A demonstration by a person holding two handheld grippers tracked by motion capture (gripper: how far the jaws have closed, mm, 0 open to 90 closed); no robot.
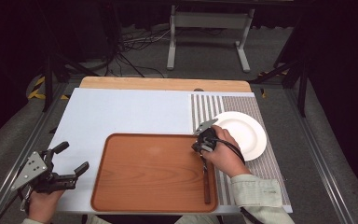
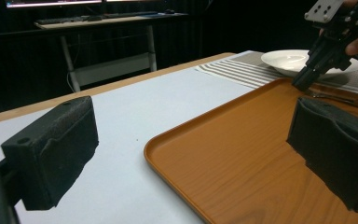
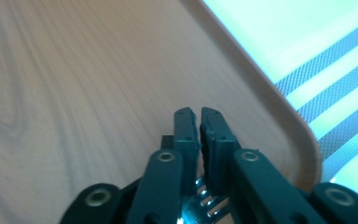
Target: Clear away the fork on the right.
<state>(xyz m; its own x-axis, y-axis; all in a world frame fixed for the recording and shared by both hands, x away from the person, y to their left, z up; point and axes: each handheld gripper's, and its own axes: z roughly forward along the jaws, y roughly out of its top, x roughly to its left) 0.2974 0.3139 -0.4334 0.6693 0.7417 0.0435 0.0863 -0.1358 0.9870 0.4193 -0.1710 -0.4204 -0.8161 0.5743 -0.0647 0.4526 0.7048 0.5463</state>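
A fork with a brown wooden handle [image 1: 207, 182] lies along the right side of an orange-brown tray [image 1: 144, 170]. Its metal tines [image 3: 206, 201] show under my right gripper [image 1: 200, 148]. That gripper points down at the tray's far right corner. Its jaws [image 3: 199, 114] stand almost together, with a thin slit and nothing in it. The left gripper view shows the same gripper [image 2: 302, 84] tipped down just beyond the fork [image 2: 328, 96]. My left gripper [image 1: 74, 156] rests low at the table's near left, open wide, its pads [image 2: 56, 149] empty.
A white plate [image 1: 242, 133] sits on a striped placemat [image 1: 270, 170] right of the tray. A pale blue mat [image 1: 121, 112] covers the table's left and middle. The tray's raised rim [image 3: 279, 112] curves close by the right jaws.
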